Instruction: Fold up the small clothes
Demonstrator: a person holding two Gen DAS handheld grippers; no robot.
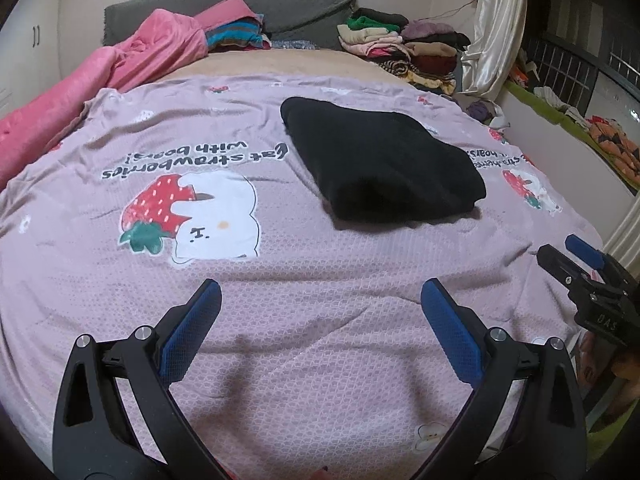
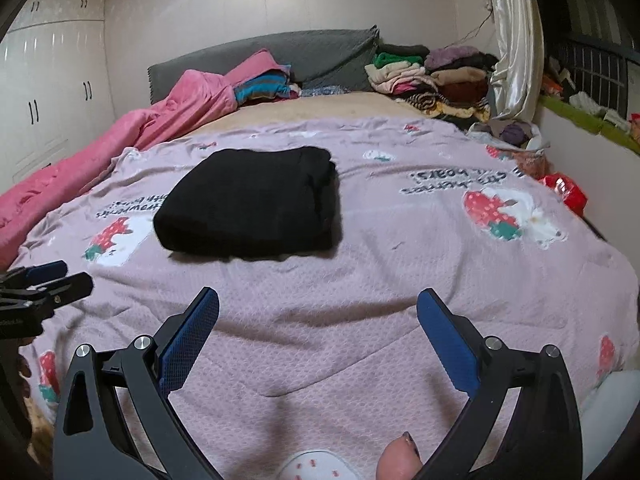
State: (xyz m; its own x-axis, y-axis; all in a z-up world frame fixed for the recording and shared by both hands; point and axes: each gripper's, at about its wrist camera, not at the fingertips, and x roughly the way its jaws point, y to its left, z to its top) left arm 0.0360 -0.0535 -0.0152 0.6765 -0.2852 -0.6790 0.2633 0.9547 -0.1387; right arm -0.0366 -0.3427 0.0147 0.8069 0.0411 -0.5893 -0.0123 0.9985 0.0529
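A black garment lies folded into a thick rectangle on the pink strawberry-print sheet; the right wrist view shows the same black garment ahead and left of centre. My left gripper hovers open over bare sheet, well short of the garment, with nothing between its blue pads. My right gripper is open too, above the pink sheet, holding nothing. Each gripper shows at the edge of the other's view: the right gripper and the left gripper.
A pink blanket is heaped along the left side. Stacks of folded clothes sit at the head of the bed by a grey headboard. A red packet lies at the right edge. A toe shows below.
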